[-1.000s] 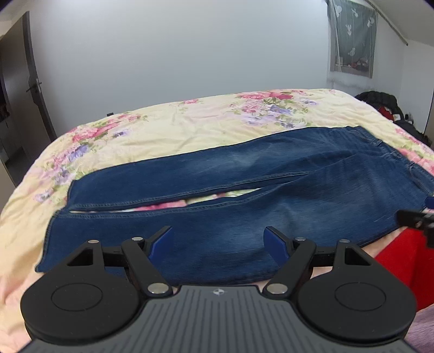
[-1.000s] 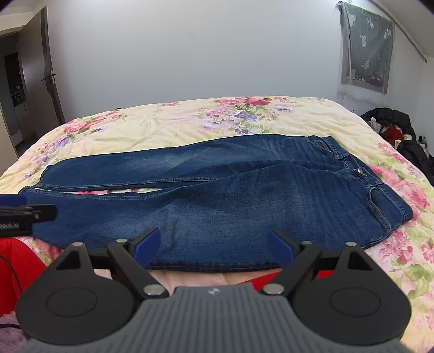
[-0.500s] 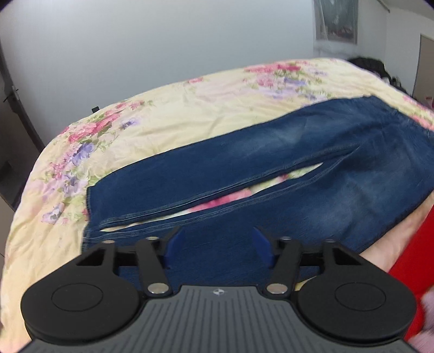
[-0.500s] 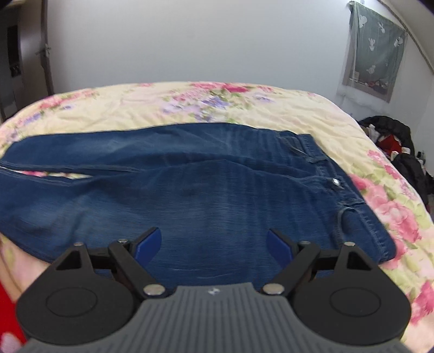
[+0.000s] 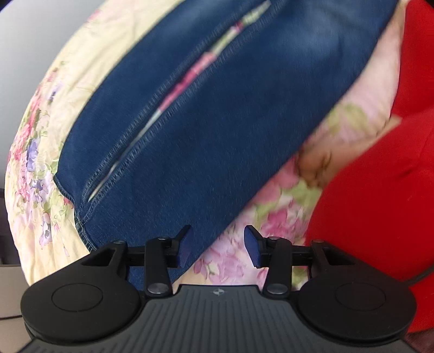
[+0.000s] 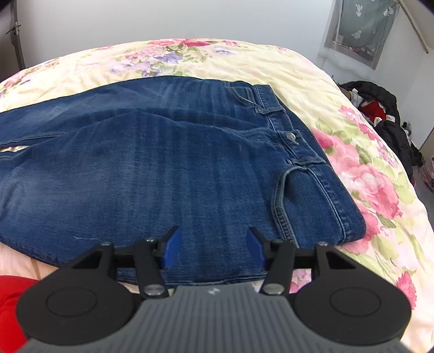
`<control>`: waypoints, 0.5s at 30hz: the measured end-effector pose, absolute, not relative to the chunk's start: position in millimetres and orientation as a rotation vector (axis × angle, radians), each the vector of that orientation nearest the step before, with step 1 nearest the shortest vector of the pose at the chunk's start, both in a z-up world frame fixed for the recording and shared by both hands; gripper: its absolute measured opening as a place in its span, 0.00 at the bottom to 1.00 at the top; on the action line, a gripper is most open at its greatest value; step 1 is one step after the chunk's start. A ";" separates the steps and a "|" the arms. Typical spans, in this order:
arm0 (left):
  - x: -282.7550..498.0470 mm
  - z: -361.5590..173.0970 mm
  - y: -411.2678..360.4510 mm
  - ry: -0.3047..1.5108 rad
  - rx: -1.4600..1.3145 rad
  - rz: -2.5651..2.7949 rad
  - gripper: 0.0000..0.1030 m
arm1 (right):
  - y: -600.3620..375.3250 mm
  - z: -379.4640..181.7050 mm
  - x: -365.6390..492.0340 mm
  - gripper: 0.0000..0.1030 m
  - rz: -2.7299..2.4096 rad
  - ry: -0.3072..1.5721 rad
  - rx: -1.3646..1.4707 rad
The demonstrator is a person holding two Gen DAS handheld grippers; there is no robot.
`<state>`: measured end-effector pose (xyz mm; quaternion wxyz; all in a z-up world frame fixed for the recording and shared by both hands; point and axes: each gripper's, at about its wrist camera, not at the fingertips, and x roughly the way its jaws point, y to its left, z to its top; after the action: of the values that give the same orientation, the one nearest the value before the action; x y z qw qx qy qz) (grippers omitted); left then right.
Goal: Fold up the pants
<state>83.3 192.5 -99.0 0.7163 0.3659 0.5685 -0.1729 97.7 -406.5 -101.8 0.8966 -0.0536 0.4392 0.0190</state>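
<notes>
Blue jeans [image 6: 152, 173] lie flat on a floral bedspread [image 6: 312, 81], waistband to the right in the right wrist view. My right gripper [image 6: 213, 245] hovers over the near edge of the hip part; its jaws are closing, and the blue pads stand apart with denim below them. In the left wrist view the picture is rolled and blurred. There the leg ends of the jeans [image 5: 190, 135] run diagonally. My left gripper [image 5: 217, 244] sits over the near corner of the closer leg's hem, jaws closing, pads still apart, the left pad over denim, the right over the bedspread [image 5: 238, 244].
A person's red clothing [image 5: 379, 176] fills the right side of the left wrist view and shows at the lower left [image 6: 10, 293] of the right wrist view. Dark clothes [image 6: 385, 108] are heaped beside the bed at right. A white wall [image 6: 190, 19] stands behind.
Both grippers have come down and closer to the jeans, and their jaws have narrowed. The left one moved toward the hems and rolled; the right one moved toward the waistband.
</notes>
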 end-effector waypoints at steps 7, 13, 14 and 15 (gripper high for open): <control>90.1 -137.6 190.5 1.264 0.962 -0.276 0.52 | -415.4 -107.9 97.1 0.49 0.059 0.944 -0.131; 88.1 -122.4 182.2 1.151 0.932 -0.161 0.16 | -422.0 -109.0 89.0 0.44 0.113 0.939 -0.223; 87.2 -117.0 180.8 1.125 0.930 -0.143 0.15 | -422.4 -109.4 87.0 0.43 0.128 0.938 -0.249; 87.2 -110.5 179.3 1.094 0.926 -0.120 0.14 | -422.2 -109.7 86.1 0.43 0.145 0.936 -0.268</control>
<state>87.2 179.3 -110.5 0.7525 0.4240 0.5010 -0.0548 86.1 -422.2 -109.7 0.8813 -0.1285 0.4494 0.0694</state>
